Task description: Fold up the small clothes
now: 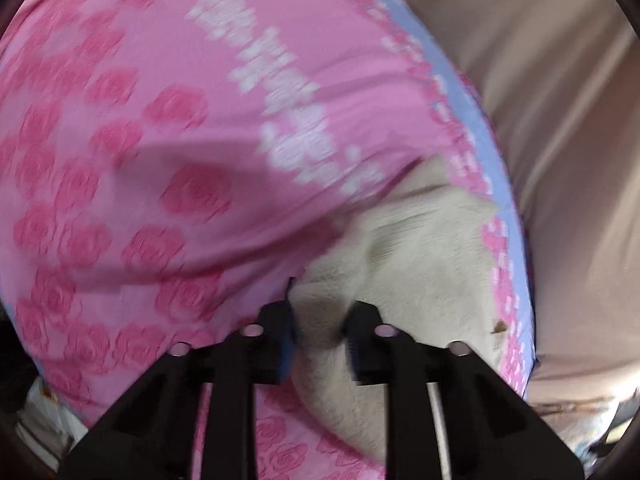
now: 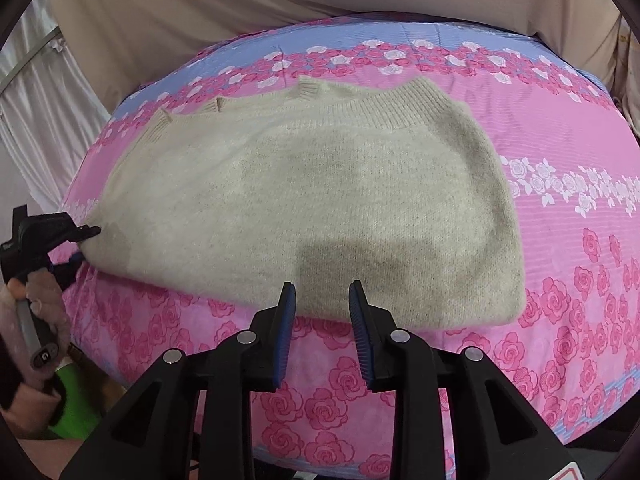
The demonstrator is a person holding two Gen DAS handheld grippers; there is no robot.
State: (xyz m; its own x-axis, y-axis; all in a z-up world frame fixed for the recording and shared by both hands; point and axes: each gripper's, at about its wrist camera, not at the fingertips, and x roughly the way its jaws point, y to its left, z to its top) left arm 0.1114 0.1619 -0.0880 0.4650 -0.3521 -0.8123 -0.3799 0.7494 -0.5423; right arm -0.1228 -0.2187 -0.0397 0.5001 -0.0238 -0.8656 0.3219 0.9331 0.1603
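A cream knitted sweater (image 2: 304, 208) lies folded on a pink rose-print bedspread (image 2: 560, 280), ribbed neck at the far side. My right gripper (image 2: 322, 296) is open, its fingertips at the sweater's near edge with nothing between them. My left gripper (image 2: 86, 246) shows at the far left of the right wrist view, its jaws apart around the sweater's left corner. In the left wrist view the left gripper (image 1: 320, 320) is open with a fold of the sweater (image 1: 420, 264) between its fingers. That view is blurred.
The bedspread has a blue band (image 2: 360, 36) along its far edge. Beige fabric (image 2: 200, 0) hangs behind the bed. A white curtain (image 2: 36, 112) is at the left. A green object (image 2: 76, 404) sits low by the hand holding the left gripper.
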